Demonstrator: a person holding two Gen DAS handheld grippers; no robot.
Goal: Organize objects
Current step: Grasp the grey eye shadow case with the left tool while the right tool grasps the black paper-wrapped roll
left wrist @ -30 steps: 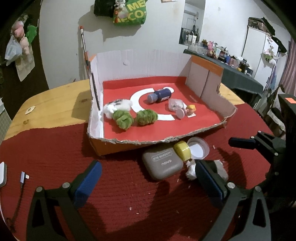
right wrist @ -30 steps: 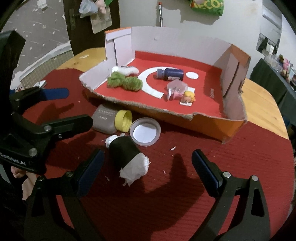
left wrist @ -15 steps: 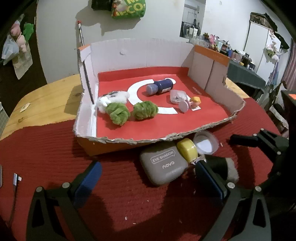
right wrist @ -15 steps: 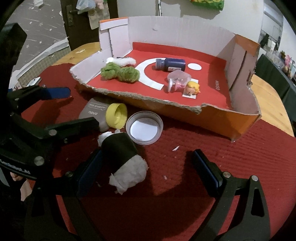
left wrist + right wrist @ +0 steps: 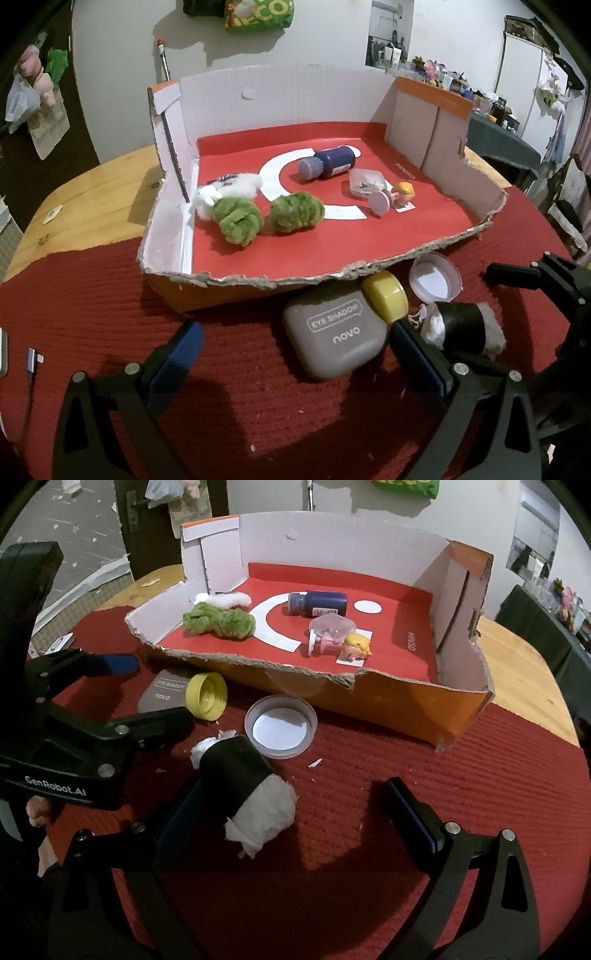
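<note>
Right now both tongs are spread wide and empty: the left tongs point(image 5: 295, 354) straddle the grey eye-shadow case point(image 5: 334, 338), the right tongs point(image 5: 295, 812) flank the black roll point(image 5: 245, 777) stuffed with tissue, both lying on the red mat point(image 5: 443, 760) before the cardboard tray point(image 5: 388, 698).

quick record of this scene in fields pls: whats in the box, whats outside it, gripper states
in box: green pompoms, white fluff, blue bottle on its side, clear cup, doll
outside box: grey case, yellow cap, clear lid, black roll with white stuffing
surface: red mat on wooden table
left gripper: open, empty, near the case
right gripper: open, around the roll
</note>
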